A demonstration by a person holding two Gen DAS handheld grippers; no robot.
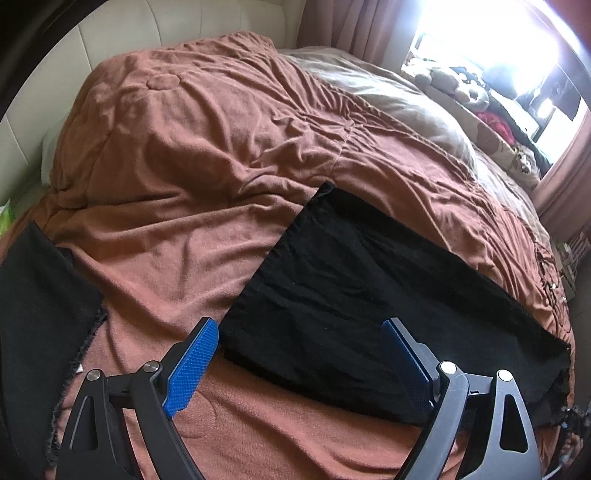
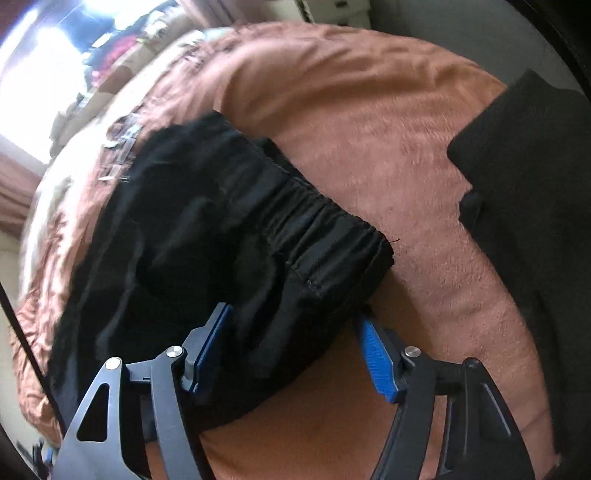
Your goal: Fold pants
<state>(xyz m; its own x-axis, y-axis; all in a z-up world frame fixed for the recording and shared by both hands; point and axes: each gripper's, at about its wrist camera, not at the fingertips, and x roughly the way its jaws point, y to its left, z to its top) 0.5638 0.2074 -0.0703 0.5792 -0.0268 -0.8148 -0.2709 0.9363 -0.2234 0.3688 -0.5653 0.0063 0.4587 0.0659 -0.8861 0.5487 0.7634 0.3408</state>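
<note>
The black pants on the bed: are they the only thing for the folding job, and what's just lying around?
For the job:
black pants
left gripper
right gripper

Just lying about:
brown blanket
stuffed toys
other black cloth
curtain

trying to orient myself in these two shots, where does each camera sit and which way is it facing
Left wrist: rides the left gripper, angled down across the rust-brown bedspread toward headboard and window; its open blue-padded fingers frame a corner of the black pants.
Right wrist: rides the right gripper, tilted steeply down at the pants' elastic waistband; its open fingers straddle a fold of the pants without clamping it.
Shared: the same black pants, bedspread, bright window and a second dark cloth at the edge.
</note>
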